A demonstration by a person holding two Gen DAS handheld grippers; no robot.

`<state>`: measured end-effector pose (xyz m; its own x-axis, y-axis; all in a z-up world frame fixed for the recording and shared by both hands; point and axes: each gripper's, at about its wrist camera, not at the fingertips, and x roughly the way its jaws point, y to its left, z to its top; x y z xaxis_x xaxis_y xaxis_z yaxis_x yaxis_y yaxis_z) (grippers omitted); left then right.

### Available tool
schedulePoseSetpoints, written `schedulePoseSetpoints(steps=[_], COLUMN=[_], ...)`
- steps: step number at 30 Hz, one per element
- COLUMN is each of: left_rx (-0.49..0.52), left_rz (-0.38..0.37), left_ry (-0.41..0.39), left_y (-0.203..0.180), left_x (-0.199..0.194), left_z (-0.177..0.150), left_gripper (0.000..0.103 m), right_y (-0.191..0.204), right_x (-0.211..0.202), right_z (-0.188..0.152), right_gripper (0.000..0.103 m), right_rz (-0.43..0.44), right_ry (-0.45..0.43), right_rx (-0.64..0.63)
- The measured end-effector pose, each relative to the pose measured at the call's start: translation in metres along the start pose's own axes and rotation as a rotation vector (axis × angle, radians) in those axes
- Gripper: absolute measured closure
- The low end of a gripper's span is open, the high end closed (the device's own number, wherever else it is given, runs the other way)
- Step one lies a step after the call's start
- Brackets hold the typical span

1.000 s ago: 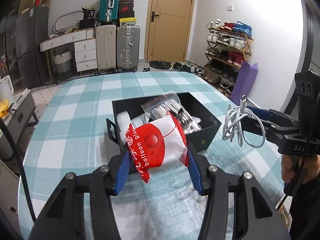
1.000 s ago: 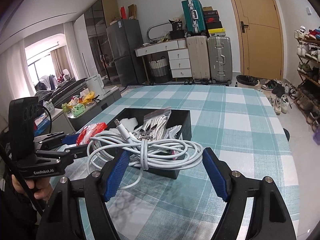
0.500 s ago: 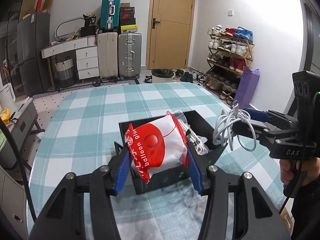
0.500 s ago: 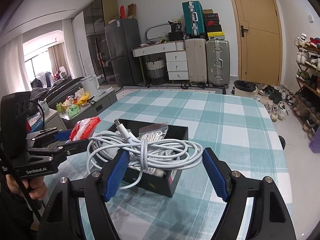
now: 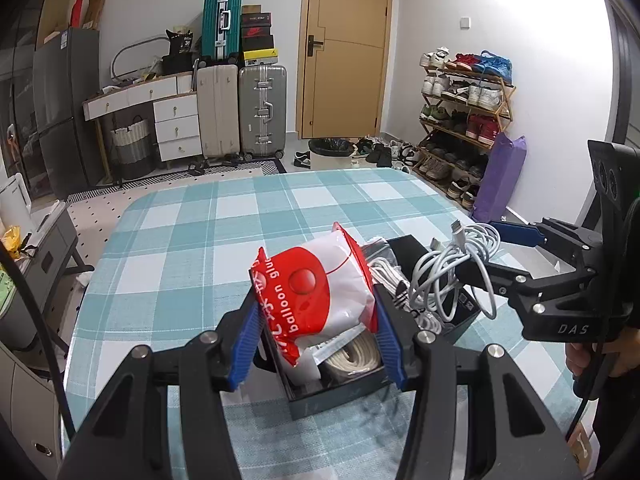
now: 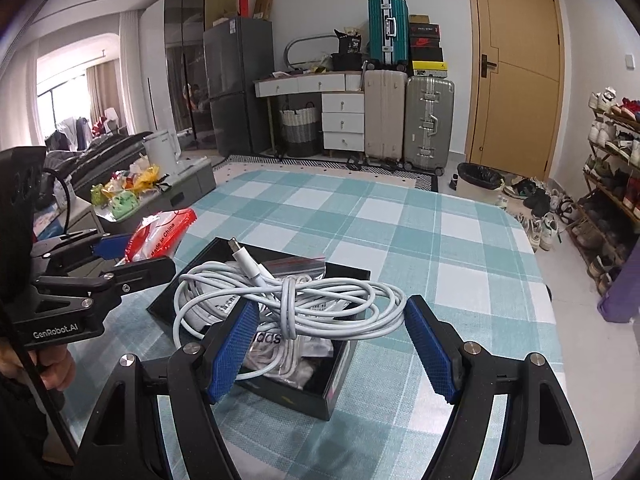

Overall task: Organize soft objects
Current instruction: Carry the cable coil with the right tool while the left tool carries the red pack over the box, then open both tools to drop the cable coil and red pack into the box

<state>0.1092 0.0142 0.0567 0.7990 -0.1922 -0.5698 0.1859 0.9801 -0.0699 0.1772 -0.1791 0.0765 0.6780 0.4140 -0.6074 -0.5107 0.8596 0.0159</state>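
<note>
Holding both loads above the open black rectangular box [image 5: 352, 394], you have each gripper closed on its own item. Your left gripper [image 5: 316, 330] clamps the red-and-white plastic pouch printed "balloon glue" [image 5: 316, 300] between its blue pads; the pouch sits tilted, over the near end of the box. Your right gripper [image 6: 330, 342] pinches the coiled white charging cable [image 6: 288, 304] at the bundle's two ends, its blue pads pressing the loops from either side, one connector [image 6: 240, 252] sticking up toward the far left. The coil hangs over the middle of the box.

Box contents, as far as visible: a clear zip bag with black-and-white striped fabric [image 6: 280, 350] marked "adidas", plus a cream coiled rope-like item [image 5: 352, 356] under clear wrap at the near end. The box rests on the teal-and-white checked tablecloth [image 6: 440, 240], toward the near edge of the table. From the left wrist view, the right gripper [image 5: 476, 248] holds the cable just beside the pouch, not touching it.
</note>
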Motion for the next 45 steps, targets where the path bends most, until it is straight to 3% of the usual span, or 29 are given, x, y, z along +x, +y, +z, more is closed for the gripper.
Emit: schedulePoseSetpoints(steps=[7, 21, 35, 40, 45], left_rx=[-0.003, -0.015, -0.013, -0.011, -0.003], left_rz=[0.002, -0.010, -0.027, -0.030, -0.028], left_ry=[0.019, 0.044, 0.066, 0.070, 0.082], left_y=[0.008, 0.010, 0.007, 0.006, 0.004], left_x=[0.014, 0.033, 0.046, 0.048, 0.052], left_z=[0.003, 0.003, 0.003, 0.003, 0.002], left_gripper=[0.051, 0.051, 0.051, 0.051, 0.049], right_y=[0.011, 0.037, 0.049, 0.048, 0.045], right_x=[0.019, 0.056, 0.077, 0.075, 0.065], right_z=[0.005, 0.000, -0.002, -0.003, -0.003], right_gripper=[0.027, 0.027, 0.026, 0.021, 0.010], right_rz=[-0.067, -0.104, -0.124, -0.114, -0.158], right_ry=[0.032, 0.098, 0.124, 0.130, 0.108], right_rx=[-0.071, -0.202, -0.255, -0.266, -0.277])
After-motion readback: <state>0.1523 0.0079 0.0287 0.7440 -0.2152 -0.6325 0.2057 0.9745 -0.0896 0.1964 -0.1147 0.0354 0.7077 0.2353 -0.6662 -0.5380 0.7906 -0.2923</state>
